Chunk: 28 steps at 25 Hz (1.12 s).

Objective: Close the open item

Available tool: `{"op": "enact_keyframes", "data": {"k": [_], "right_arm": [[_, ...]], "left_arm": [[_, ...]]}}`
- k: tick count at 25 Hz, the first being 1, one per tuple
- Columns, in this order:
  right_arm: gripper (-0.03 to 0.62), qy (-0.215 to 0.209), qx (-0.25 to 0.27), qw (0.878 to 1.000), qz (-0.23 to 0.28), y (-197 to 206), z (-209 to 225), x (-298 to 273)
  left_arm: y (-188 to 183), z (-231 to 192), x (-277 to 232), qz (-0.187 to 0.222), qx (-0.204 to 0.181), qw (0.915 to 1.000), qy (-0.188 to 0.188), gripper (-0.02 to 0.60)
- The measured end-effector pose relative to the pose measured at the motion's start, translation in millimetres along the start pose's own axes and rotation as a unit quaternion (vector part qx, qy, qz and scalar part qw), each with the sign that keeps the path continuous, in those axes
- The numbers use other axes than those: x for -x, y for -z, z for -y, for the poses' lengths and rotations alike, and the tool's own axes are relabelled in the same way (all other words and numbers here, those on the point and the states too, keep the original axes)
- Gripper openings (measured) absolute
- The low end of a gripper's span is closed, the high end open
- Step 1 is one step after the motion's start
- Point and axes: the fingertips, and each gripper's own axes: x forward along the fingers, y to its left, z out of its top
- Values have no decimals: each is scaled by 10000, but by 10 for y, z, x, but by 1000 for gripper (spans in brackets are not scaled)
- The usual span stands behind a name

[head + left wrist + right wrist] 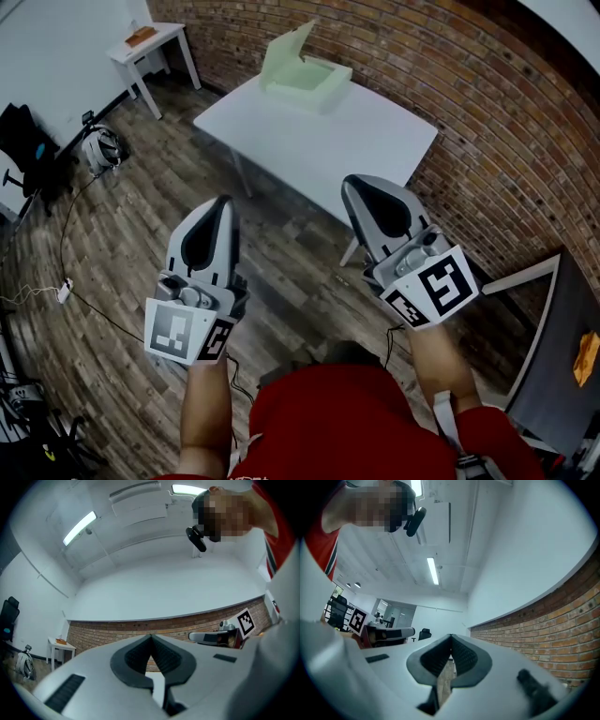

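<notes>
A pale green box (302, 73) stands at the far end of the white table (356, 141), its lid tilted up and open. Both grippers are held close to the person's body, well short of the table and apart from the box. My left gripper (223, 200) is shut with nothing between its jaws, and my right gripper (349, 183) is shut and empty too. In the left gripper view the closed tips (151, 635) point up at a brick wall and ceiling; the right gripper view shows the same for its tips (451, 635). The box does not appear in either gripper view.
A brick wall (487, 103) runs behind and right of the table. A small white side table (150, 42) with a brown item stands far left. A black chair (23, 141), a white device (101, 148) and cables lie on the wood floor. A dark panel (562, 356) stands at right.
</notes>
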Motion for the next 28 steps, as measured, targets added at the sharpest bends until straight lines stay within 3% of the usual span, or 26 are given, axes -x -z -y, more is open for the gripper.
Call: {"op": "enact_keyframes", "data": {"k": [6,13,20,28], "right_arm": [[31,126,38,9999,-94,90,-55,-110],[31,242,-68,9993,-272,222,351,-458],[31,221,80,9996,-156,390,315,-562],[31,233,182,9992,-282,607,1010,-1286]], "left_arm": [[64,-177,11,6,22,10000,83,12],[195,-516,-445,-158,103,9998,73,12],[342,-657,-399,-69,-38,9999,63,12],[649,-1254,-1222,-196,-41,9998,-10,12]]}}
